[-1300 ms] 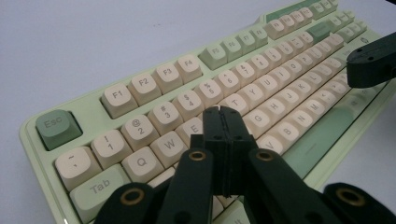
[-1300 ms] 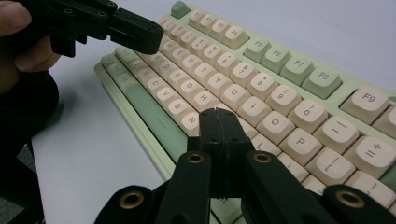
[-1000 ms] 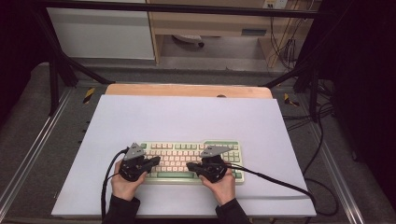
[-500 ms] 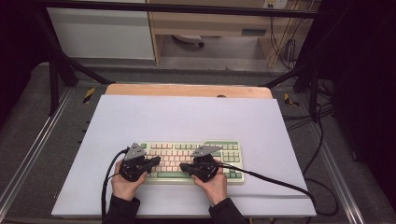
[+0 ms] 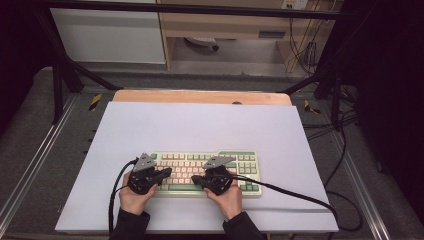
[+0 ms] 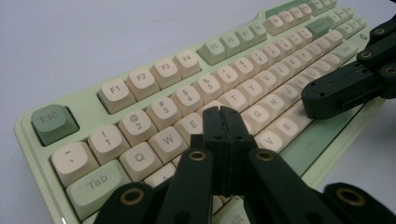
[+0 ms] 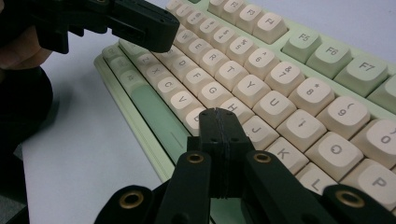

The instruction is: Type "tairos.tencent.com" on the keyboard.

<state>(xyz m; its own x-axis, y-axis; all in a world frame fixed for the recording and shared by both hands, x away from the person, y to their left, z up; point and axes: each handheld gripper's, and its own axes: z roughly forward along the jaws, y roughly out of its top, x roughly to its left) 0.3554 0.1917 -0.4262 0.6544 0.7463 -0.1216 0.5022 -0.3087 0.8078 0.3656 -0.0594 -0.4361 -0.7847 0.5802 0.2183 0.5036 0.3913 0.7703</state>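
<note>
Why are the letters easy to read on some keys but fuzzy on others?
Left gripper view: keyboard letters near the closed left gripper are sharp, far keys blur. Right gripper view: keys beside the right gripper are crisp. High view: too far to read.

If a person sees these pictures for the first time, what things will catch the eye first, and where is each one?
First comes the pale green keyboard with cream keys, lying near the front edge of the white table. Over it hang two black grippers, held by hand: the left gripper above the keyboard's left half, the right gripper near its middle, both with jaws pressed together. In the left gripper view, the dark green Esc key stands out at the corner.
</note>
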